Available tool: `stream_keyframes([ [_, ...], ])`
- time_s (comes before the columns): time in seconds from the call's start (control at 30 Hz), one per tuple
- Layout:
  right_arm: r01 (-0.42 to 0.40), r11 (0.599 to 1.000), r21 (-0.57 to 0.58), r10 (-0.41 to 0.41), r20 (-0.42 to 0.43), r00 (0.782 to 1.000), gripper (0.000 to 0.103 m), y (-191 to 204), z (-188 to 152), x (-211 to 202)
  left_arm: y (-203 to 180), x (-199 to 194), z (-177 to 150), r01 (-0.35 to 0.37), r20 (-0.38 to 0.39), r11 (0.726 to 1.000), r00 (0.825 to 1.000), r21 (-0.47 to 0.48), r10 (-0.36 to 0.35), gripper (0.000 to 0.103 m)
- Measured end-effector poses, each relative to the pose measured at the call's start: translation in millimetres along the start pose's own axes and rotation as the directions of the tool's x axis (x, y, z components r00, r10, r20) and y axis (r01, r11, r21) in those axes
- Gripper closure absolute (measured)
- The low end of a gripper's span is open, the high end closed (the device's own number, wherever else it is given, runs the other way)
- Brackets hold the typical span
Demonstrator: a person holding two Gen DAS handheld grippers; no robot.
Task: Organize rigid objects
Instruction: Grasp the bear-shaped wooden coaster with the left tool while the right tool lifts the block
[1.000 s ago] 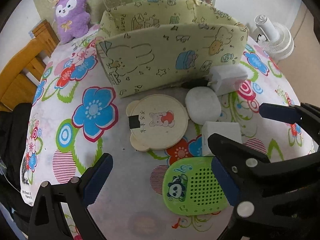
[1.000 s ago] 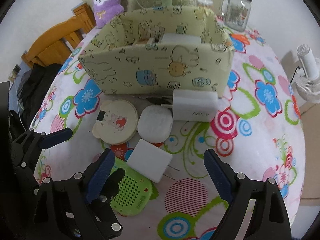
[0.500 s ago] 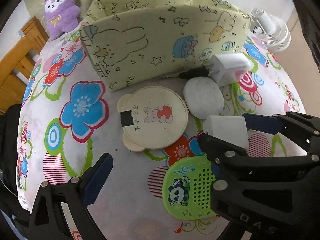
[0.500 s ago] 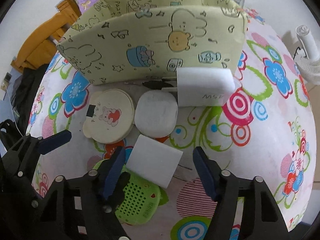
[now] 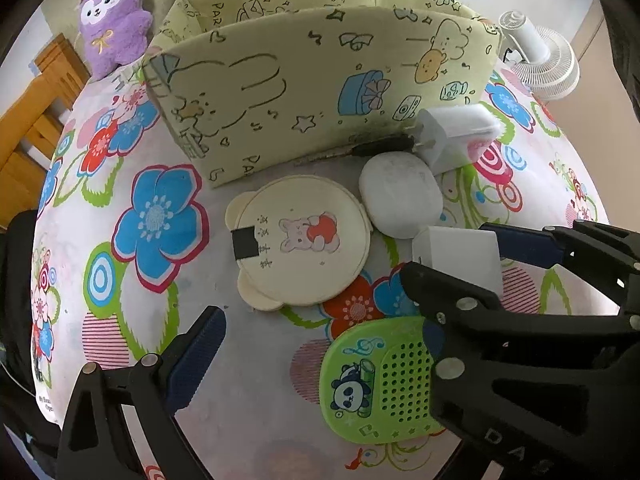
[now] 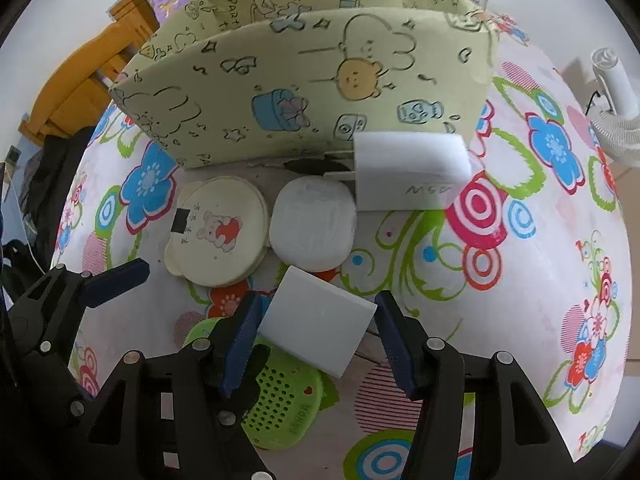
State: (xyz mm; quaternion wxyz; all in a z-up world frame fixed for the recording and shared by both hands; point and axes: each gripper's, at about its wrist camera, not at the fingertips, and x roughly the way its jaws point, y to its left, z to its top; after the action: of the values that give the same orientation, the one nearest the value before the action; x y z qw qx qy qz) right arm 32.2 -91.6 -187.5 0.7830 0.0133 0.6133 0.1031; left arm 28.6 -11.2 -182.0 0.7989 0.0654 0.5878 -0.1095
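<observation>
While its jaws are closing, the right hand-held gripper [image 6: 316, 326] straddles a small white block [image 6: 318, 322]: the block sits between the blue pads, the left pad at its edge, a slim gap showing at the right pad, so no firm squeeze is visible. That block lies tilted, its lower corner overlapping a green panda speaker [image 6: 280, 404] flat on the floral worktop [image 6: 520, 320].

Just beyond the block sits a rounded white case [image 6: 313, 226], touching a cream bear-eared disc [image 6: 218, 232] on its left. Behind the case, a white charger plug [image 6: 408, 172] rests on its side against the front wall of a yellow cartoon-print box [image 6: 304, 92], its prongs pointing left.

Left of all this, the left hand-held gripper [image 5: 316, 350] hangs with jaws spread wide and nothing between them; only its left pad shows clearly, the right arm crossing in front.

Farther back stand a purple plush toy [image 5: 114, 12], a wooden chair [image 5: 28, 128] and a white fan [image 5: 540, 60].
</observation>
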Motion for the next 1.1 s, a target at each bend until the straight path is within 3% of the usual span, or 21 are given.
stream_keyframes([
  [0.3,0.037,0.999,0.034,-0.038,0.023,0.999,0.043,-26,3,-12,-2,6,19,-0.01,0.007,1.0,1.0,-0.019,0.01,0.003],
  [0.47,0.041,0.997,0.067,-0.043,0.021,0.999,0.05,-40,4,-13,2,13,30,-0.03,0.005,0.999,1.0,-0.031,0.03,0.003],
  [0.87,0.049,0.993,0.109,-0.051,0.013,0.999,0.05,-54,11,-4,18,35,57,-0.058,-0.009,0.998,0.998,-0.028,0.058,0.003],
  [1.03,0.056,0.99,0.13,-0.06,0.03,0.998,0.049,-57,18,-3,23,37,67,-0.03,0.019,0.999,0.999,-0.013,0.03,0.016],
  [1.1,0.081,0.987,0.137,-0.085,0.027,0.996,0.041,-58,20,-3,25,39,70,-0.024,0.023,1.0,0.999,0.004,0.024,0.019],
])
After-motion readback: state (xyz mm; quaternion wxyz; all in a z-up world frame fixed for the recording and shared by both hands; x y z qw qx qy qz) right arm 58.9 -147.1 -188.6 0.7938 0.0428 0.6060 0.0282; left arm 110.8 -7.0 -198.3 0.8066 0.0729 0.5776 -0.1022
